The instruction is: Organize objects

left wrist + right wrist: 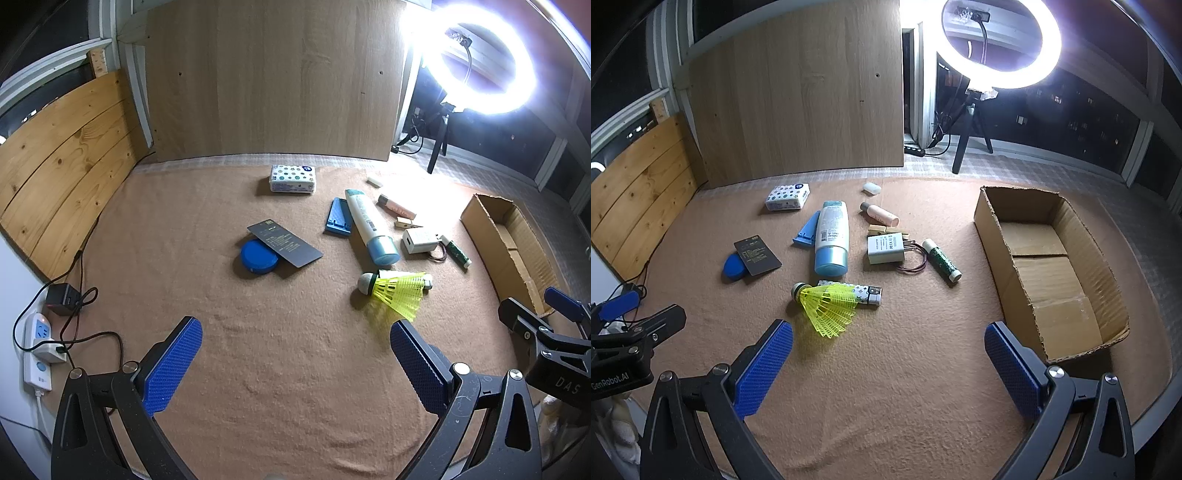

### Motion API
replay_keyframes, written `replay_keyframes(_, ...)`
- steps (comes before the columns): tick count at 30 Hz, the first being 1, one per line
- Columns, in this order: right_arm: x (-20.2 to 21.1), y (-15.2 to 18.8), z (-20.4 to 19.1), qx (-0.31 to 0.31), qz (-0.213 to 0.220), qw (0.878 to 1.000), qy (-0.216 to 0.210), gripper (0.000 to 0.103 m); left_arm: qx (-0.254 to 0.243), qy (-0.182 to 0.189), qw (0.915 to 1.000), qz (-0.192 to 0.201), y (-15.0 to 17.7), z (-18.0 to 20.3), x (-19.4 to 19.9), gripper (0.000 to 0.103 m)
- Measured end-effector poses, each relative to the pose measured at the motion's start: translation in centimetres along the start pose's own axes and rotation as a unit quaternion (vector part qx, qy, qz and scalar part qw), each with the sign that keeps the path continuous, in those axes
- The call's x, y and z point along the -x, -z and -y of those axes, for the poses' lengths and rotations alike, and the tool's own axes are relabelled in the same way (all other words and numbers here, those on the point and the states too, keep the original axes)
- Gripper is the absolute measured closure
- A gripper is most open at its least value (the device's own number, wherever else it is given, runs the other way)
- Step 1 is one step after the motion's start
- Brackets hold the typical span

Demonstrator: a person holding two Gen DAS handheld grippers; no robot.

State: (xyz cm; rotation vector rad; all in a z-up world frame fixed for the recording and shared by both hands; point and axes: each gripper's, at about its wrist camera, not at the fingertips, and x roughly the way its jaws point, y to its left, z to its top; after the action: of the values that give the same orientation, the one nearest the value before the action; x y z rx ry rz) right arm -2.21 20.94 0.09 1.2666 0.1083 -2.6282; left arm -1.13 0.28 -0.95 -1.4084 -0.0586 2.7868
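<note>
Loose objects lie on a tan cloth: a yellow shuttlecock [827, 304] [397, 290], a patterned lighter [864, 293], a white-and-blue tube [832, 238] [371, 227], a white charger [884, 249], a green glue stick [942, 260], a tissue pack [787, 196] [292, 179], a dark card [757, 255] over a blue round case [258, 256]. An open cardboard box [1049, 269] stands at the right. My left gripper [295, 347] is open and empty. My right gripper [888, 349] is open and empty, near the shuttlecock.
A ring light on a tripod [997, 44] glares at the back right. A wooden board [798, 96] stands at the back, plank panels [55, 162] at the left. A power strip and cables [40, 347] lie at the left edge.
</note>
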Motion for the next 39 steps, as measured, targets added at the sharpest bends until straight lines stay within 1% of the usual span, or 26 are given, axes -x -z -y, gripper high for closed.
replay_keyframes(1, 0.0, 0.0, 0.0, 0.000, 0.000, 1.000, 0.000, 0.000, 0.006, -0.005, 1.0000, 0.000, 0.0, 0.0, -0.1, 0.000)
replay_keyframes(11, -0.5, 0.0, 0.3, -0.004, -0.006, 1.000, -0.006, 0.000, 0.004, -0.002, 1.0000, -0.005, 0.1, 0.0, -0.7, 0.000)
replay_keyframes(21, -1.6, 0.2, 0.9, -0.012, -0.018, 0.999, -0.033, 0.000, 0.001, 0.004, 0.9999, -0.014, 0.3, 0.1, -2.0, 0.000)
replay_keyframes(25, -2.1, 0.3, 1.0, -0.013, -0.026, 0.998, -0.056, 0.000, -0.006, 0.010, 0.9998, -0.016, 0.3, 0.4, -2.9, 0.000)
replay_keyframes(32, -3.4, 0.3, 0.7, -0.020, -0.050, 0.992, -0.110, 0.000, -0.040, 0.033, 0.9984, -0.022, -0.1, 1.5, -5.5, 0.001)
replay_keyframes(35, -4.1, -0.1, 0.6, -0.023, -0.056, 0.991, -0.121, 0.004, -0.055, 0.050, 0.9968, -0.029, -0.1, 1.9, -6.8, 0.003)
replay_keyframes(37, -4.8, -0.5, 0.6, -0.026, -0.061, 0.990, -0.128, 0.012, -0.066, 0.062, 0.9951, -0.039, 0.0, 2.1, -7.7, 0.005)
replay_keyframes(39, -5.6, -0.8, 0.7, -0.032, -0.071, 0.988, -0.134, 0.016, -0.077, 0.068, 0.9937, -0.045, 0.1, 2.4, -8.5, 0.008)
